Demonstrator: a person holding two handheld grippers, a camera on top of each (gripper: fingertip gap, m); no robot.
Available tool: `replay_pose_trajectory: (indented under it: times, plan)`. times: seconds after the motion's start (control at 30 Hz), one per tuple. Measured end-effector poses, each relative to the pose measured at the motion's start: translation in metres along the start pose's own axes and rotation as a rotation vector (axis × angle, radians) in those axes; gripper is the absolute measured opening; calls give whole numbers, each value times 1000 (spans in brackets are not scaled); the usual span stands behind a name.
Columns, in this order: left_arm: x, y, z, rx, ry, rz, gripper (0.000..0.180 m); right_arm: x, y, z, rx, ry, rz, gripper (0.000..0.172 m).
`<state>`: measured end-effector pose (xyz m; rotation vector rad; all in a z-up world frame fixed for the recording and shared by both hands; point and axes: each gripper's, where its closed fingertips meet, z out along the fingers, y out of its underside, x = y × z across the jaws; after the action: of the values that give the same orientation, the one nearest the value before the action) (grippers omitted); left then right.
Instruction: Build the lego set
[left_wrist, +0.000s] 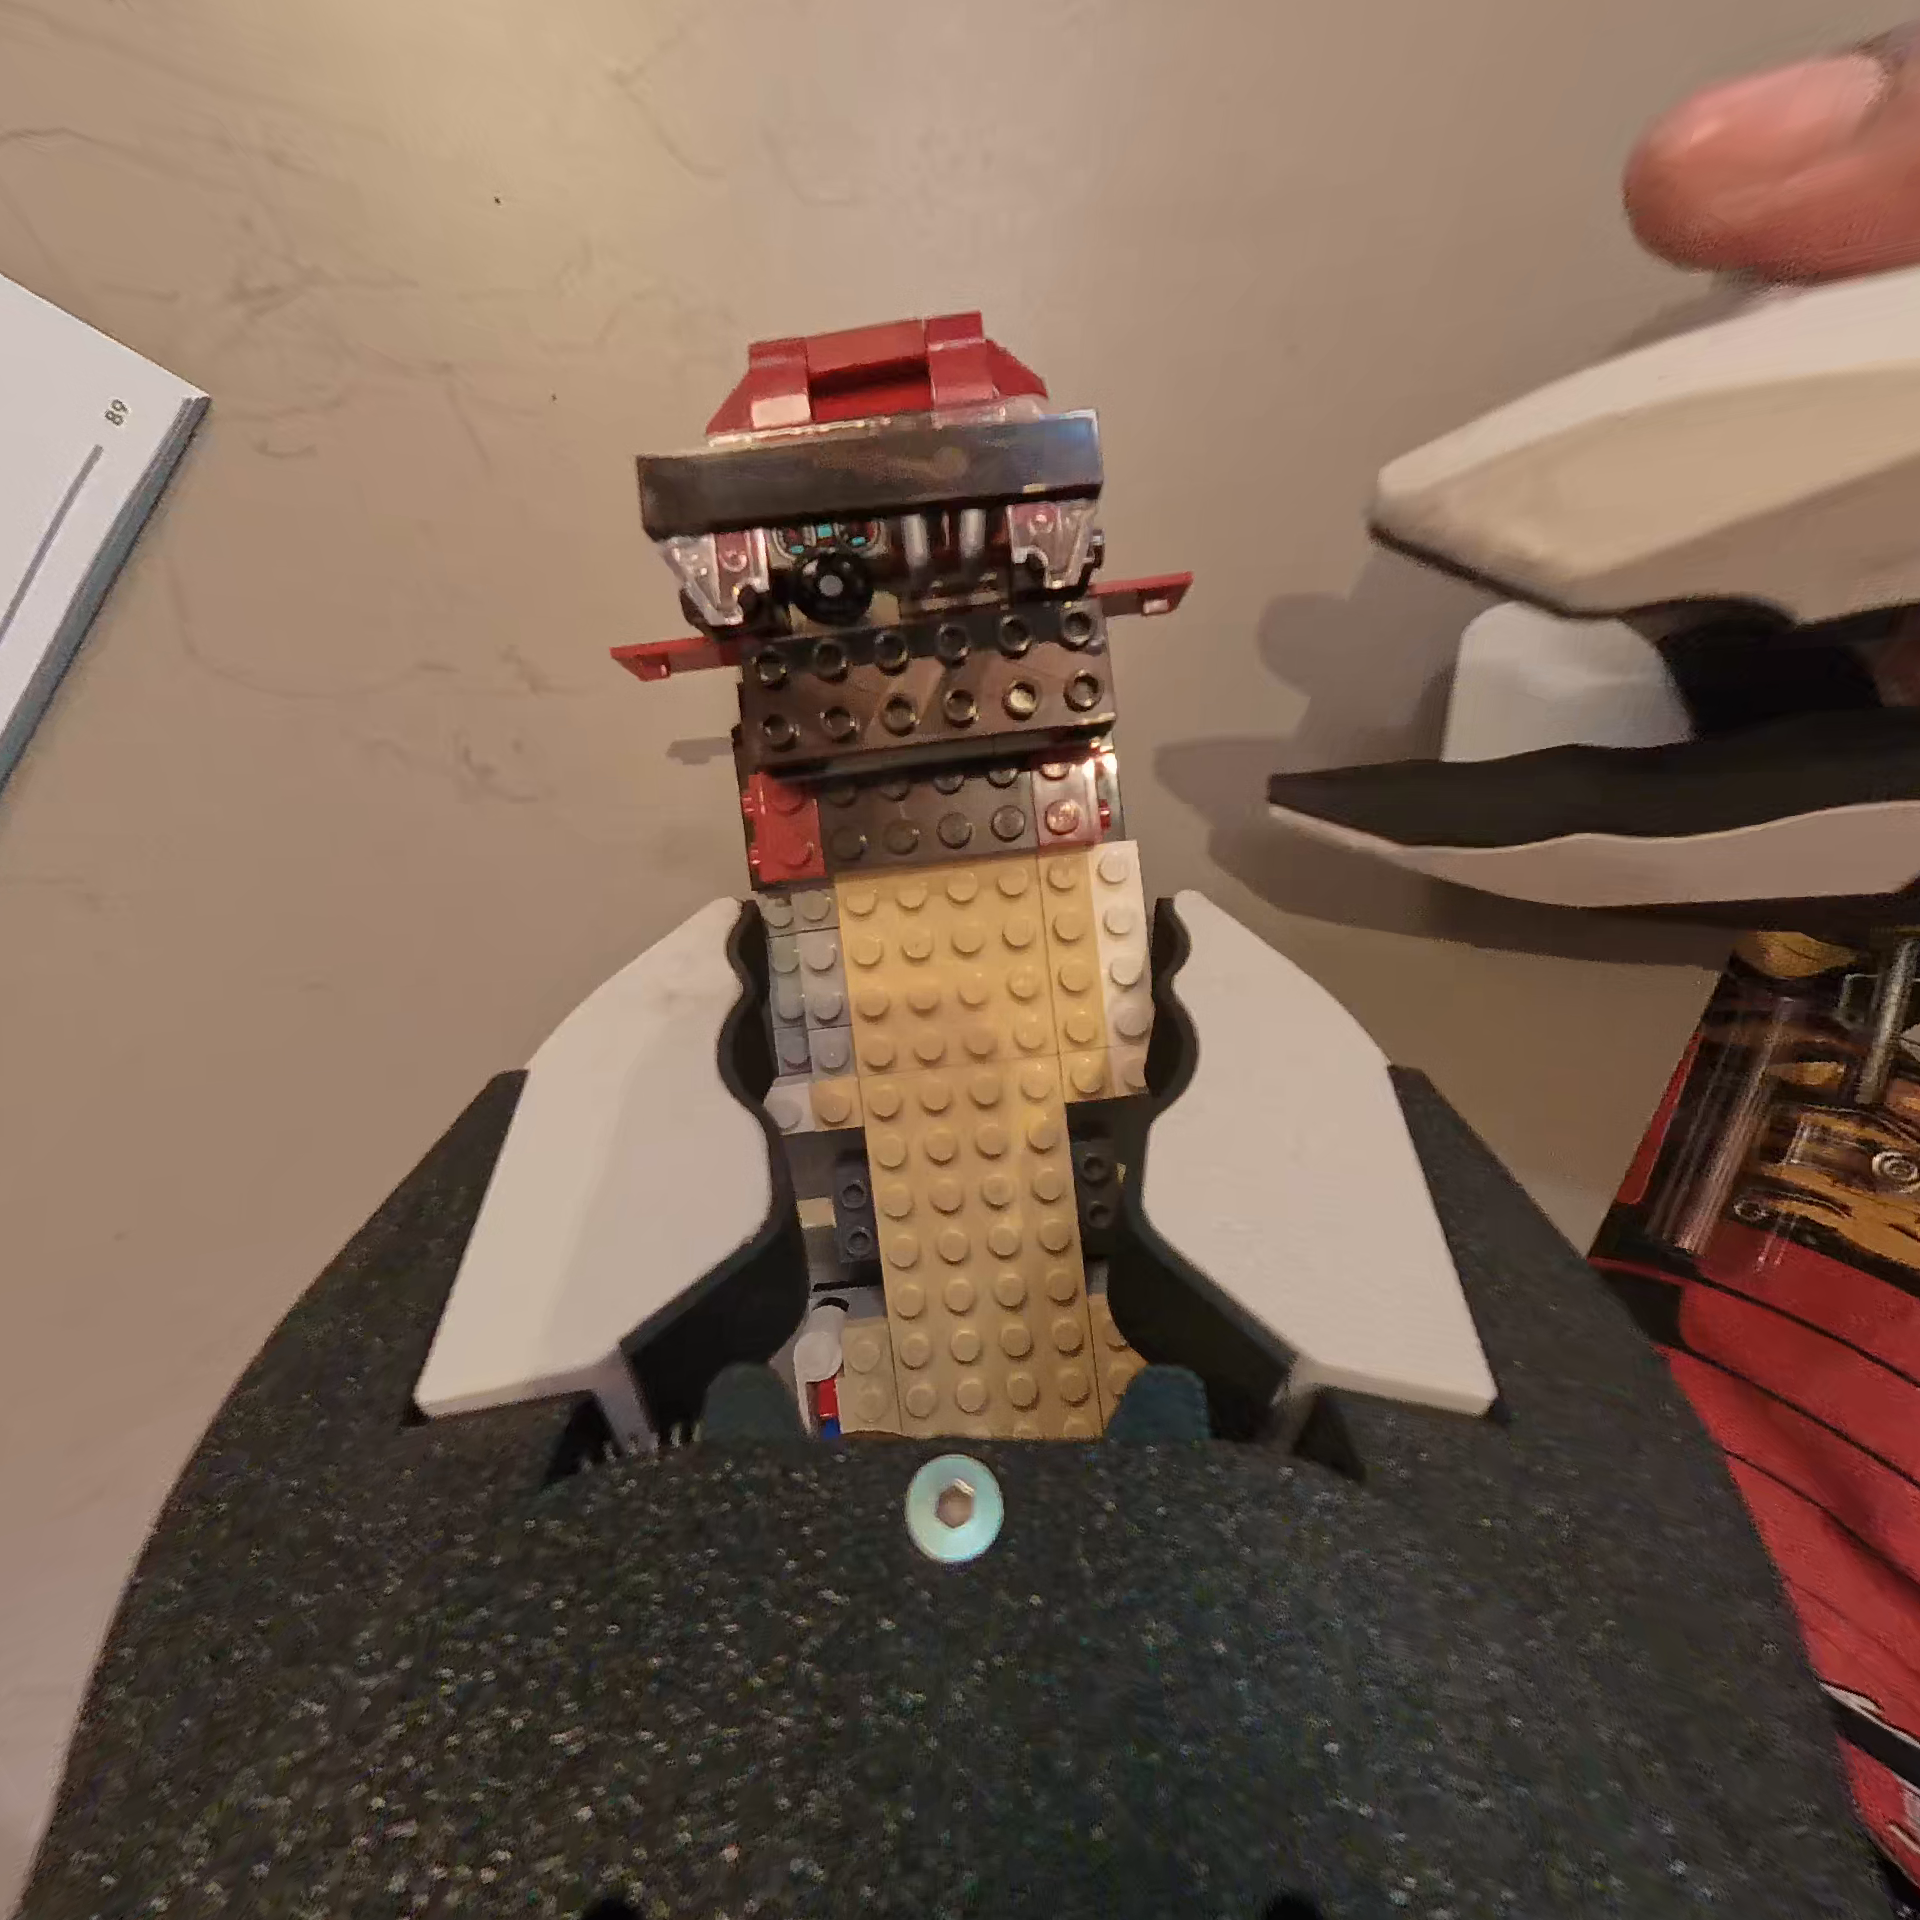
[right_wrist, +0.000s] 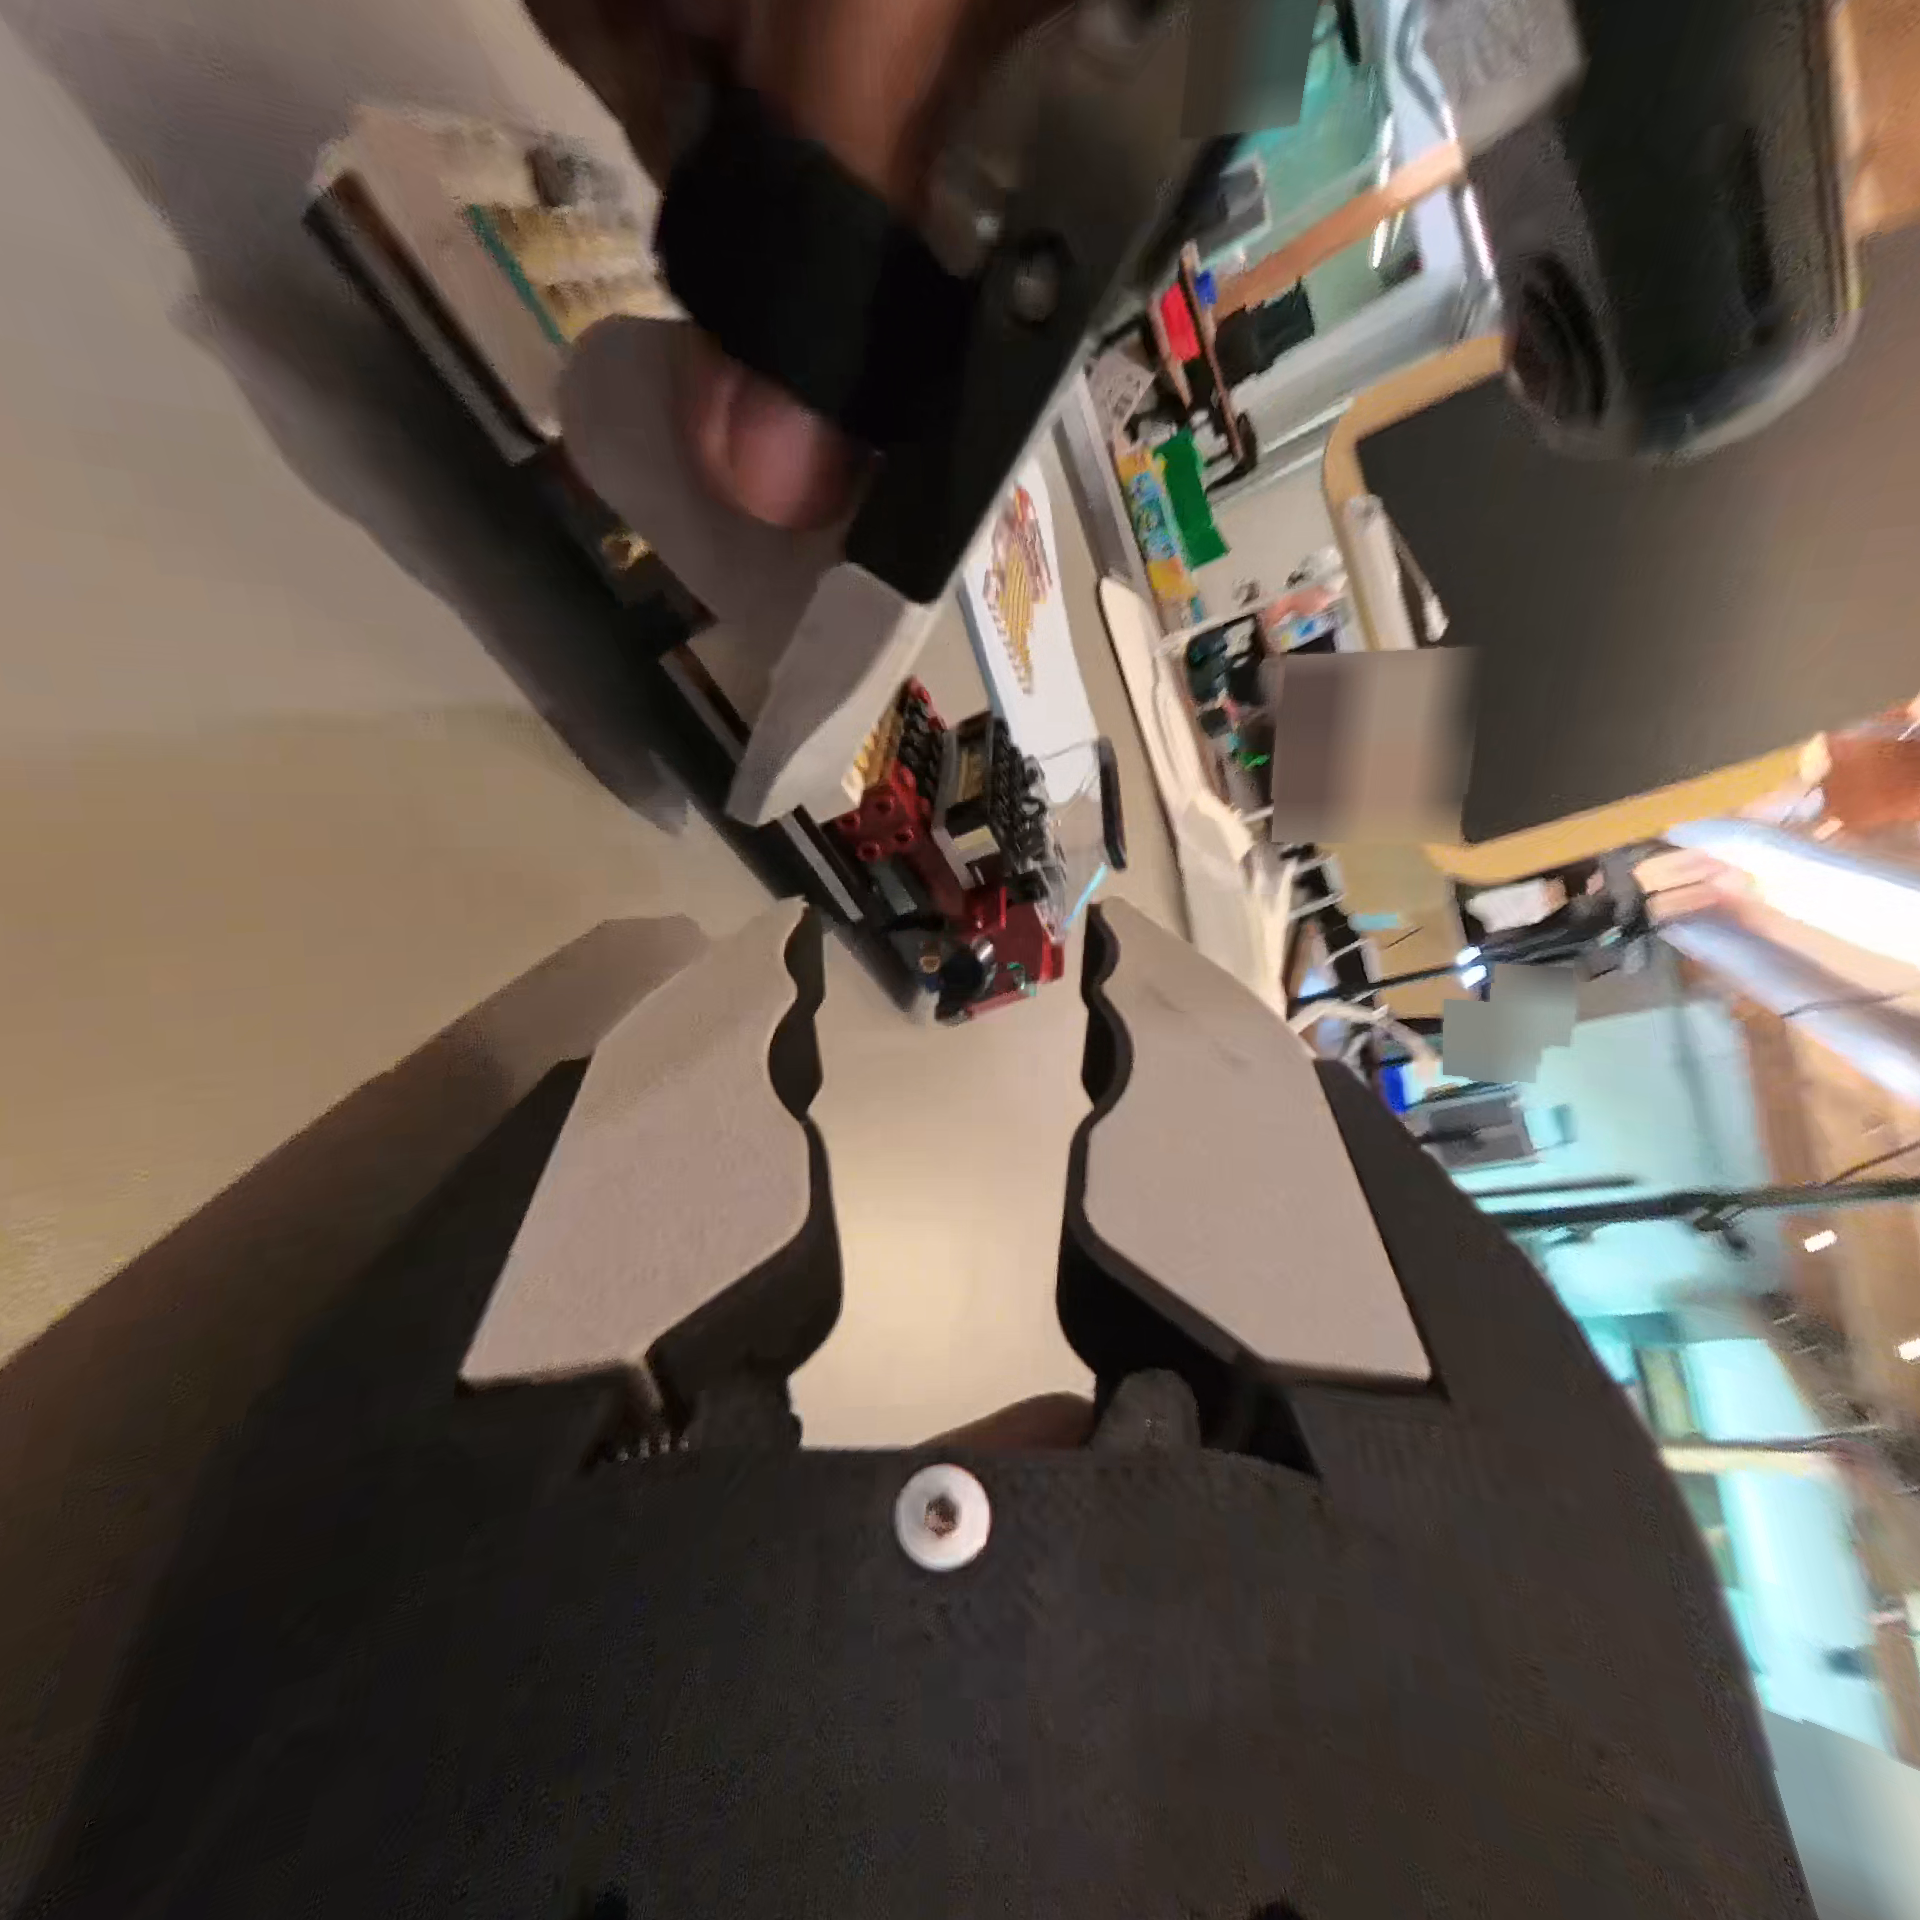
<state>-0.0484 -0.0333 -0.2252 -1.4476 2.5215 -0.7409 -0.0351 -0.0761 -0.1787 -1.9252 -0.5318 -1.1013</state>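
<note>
Bricks of tan, grey, black and dark red plastic, built into a long studded toy vehicle (left_wrist: 961, 935), are sitting lengthwise between the jaws of the left gripper (left_wrist: 961, 997). Its black pads (left_wrist: 750, 997) are pressing on the grey side bricks of the tan rear deck, so the jaws are pinching the model by its flat flanks. Gripping the plain rear half is leaving the cab end, with its black steering wheel, clear windscreen pieces and dark red hood, jutting free beyond the fingertips, above the beige desk (left_wrist: 416, 260).

Farther out to the right, the right gripper (right_wrist: 951, 935) is hanging beside the model with its jaws spread and nothing between them; in its own view the dark red front of the vehicle lies just past the fingertips, not touched. A person's fingertip (left_wrist: 1766, 166) is resting on that gripper's upper finger.

A red printed box (left_wrist: 1818, 1299) is lying on the desk below it, and a white booklet (left_wrist: 73, 499) is lying at the far left edge.
</note>
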Motion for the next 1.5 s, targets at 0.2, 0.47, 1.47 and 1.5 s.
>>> replay_pose_trajectory:
  times: [0.2, 0.47, 1.47, 1.5]
  plan:
    - [4, -2, -1, 1, 48, -5, 71, -1, 0, 12, 4, 29, -206, 51]
    - [2, -6, -1, -1, 69, -2, 71, -5, -3, 15, 36, 9, -301, 51]
    - [-16, -16, -26, 80, 93, 3, 55, -4, 7, 23, -14, -83, -249, 59]
    - [-20, -14, -30, 82, 85, 5, 55, -5, 8, 22, -14, -91, -236, 58]
